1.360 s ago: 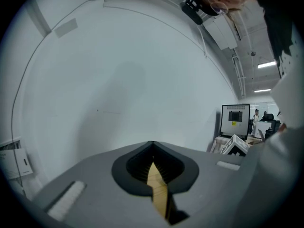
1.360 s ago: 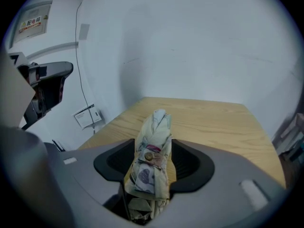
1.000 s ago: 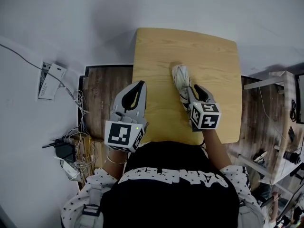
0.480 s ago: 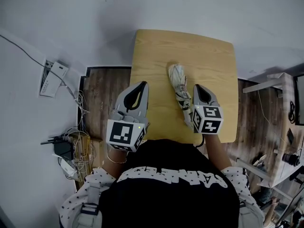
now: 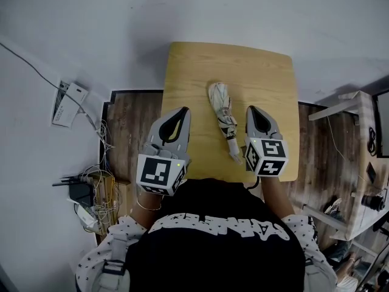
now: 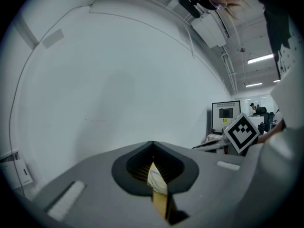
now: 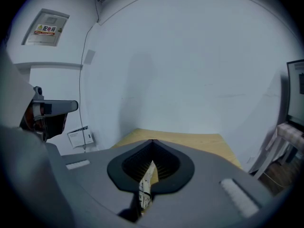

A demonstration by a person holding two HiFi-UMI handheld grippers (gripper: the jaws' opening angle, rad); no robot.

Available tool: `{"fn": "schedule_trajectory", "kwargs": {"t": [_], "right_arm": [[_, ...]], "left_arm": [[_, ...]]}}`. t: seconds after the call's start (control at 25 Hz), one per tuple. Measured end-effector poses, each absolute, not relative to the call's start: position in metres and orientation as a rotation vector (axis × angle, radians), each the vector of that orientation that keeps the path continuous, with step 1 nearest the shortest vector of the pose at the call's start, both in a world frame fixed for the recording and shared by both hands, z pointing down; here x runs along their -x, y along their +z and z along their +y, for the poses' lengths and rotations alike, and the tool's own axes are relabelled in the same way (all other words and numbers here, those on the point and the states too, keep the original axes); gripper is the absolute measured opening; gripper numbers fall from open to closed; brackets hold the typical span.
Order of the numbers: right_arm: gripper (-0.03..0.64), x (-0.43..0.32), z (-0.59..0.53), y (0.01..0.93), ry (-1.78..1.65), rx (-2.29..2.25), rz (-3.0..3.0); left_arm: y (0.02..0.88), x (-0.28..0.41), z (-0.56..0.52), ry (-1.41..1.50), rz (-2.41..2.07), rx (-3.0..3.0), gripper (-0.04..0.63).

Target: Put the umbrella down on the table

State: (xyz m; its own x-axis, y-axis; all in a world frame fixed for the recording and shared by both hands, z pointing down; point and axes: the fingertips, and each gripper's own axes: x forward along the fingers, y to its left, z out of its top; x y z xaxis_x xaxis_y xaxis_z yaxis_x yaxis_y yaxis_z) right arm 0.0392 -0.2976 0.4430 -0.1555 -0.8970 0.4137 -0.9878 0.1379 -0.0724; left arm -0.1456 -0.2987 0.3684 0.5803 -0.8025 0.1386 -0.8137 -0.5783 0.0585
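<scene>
one umbrella (image 5: 222, 117) lies mid table (image 5: 194, 72), inside every edge.

Umbrella (image 5: 223, 119): folded compact, white fabric with a dark print, canopy bunched up. Lying flat on the table (image 5: 267, 84), fully supported, no overhang. Long axis runs far-to-near, skewed slightly. The fat fabric end sits at mid-table, and the narrow end points toward the near edge and a bit right, stopping short of it. Narrow end is probably the handle, too small to confirm. Table: light wood top, rounded corners.
</scene>
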Motion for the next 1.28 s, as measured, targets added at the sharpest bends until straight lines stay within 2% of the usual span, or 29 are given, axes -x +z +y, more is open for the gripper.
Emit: {"fn": "schedule_trajectory", "kwargs": {"t": [1.28], "right_arm": [[0.014, -0.036, -0.284, 0.420, 0.392, -1.775, -2.232]], "left_arm": [[0.359, 0.134, -0.283, 0.152, -1.415, -2.698, 0.002]]}}
